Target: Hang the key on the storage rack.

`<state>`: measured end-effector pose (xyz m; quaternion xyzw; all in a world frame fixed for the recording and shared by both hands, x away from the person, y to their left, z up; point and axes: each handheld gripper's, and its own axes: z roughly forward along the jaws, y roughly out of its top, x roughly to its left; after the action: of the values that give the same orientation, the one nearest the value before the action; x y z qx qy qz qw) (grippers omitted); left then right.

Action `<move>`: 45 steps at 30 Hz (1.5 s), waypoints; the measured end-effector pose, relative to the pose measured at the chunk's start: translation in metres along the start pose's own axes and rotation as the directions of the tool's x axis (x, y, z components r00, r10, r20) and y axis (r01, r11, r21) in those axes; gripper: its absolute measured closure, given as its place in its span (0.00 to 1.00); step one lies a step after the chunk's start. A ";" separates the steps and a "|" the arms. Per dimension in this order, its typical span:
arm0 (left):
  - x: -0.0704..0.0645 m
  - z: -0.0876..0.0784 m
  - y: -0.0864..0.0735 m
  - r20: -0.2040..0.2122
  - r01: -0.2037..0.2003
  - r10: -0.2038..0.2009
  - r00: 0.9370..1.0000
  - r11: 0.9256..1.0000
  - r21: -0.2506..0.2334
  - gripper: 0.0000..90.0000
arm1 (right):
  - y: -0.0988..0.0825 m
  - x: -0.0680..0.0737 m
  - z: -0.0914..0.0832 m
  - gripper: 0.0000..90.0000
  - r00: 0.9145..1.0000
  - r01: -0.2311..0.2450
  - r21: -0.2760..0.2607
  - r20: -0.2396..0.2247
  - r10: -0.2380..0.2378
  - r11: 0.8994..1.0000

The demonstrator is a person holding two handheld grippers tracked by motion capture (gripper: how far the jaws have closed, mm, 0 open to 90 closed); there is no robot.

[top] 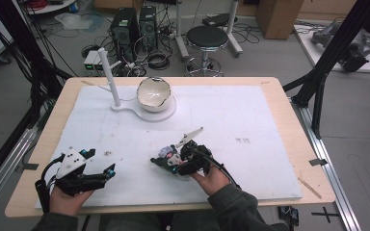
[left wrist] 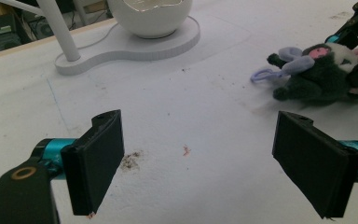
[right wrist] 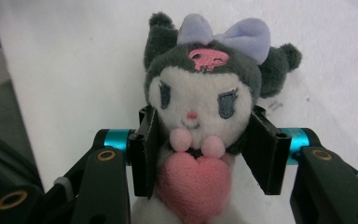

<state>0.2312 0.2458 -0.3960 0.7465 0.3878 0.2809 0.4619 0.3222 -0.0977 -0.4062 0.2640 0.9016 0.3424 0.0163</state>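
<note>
White board (top: 250, 159) bare rightward | right claw (right wrist: 200, 154) grasping plush toy (right wrist: 205, 102) | left claw (left wrist: 200, 168) released

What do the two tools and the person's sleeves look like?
The left tool is black with a white top plate, teal bits and a black cable. The right tool is black too, with teal rings by its flat black pads and brass-coloured rivets. The sleeves are dark grey-green.
</note>
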 end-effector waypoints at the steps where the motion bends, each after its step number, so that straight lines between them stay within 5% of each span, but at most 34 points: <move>1: 0.000 0.000 0.000 -0.001 0.002 -0.002 1.000 1.000 0.000 0.19 | 0.000 0.000 0.000 0.57 1.000 0.000 0.000 0.000 0.000 1.000; 13: 0.000 -0.001 0.000 -0.002 0.001 -0.001 1.000 1.000 -0.004 0.19 | 0.015 -0.006 -0.018 0.58 0.998 0.007 -0.062 -0.066 -0.011 0.998; 21: 0.000 -0.001 0.000 -0.005 0.002 -0.002 1.000 1.000 -0.003 0.19 | 0.036 -0.008 -0.029 0.58 0.993 0.050 -0.086 -0.100 -0.059 0.995; 36: 0.000 0.000 0.000 -0.004 0.000 0.000 1.000 1.000 -0.003 0.19 | 0.069 -0.015 -0.030 0.58 0.980 0.079 -0.118 -0.174 -0.099 0.990; 45: 0.000 0.001 0.000 -0.003 0.003 -0.003 1.000 1.000 -0.005 0.19 | 0.093 -0.017 -0.029 0.58 0.977 0.103 -0.127 -0.175 -0.125 0.986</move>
<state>0.2317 0.2457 -0.3962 0.7444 0.3887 0.2824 0.4637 0.3735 -0.0653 -0.3289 0.1779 0.8913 0.4160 -0.0312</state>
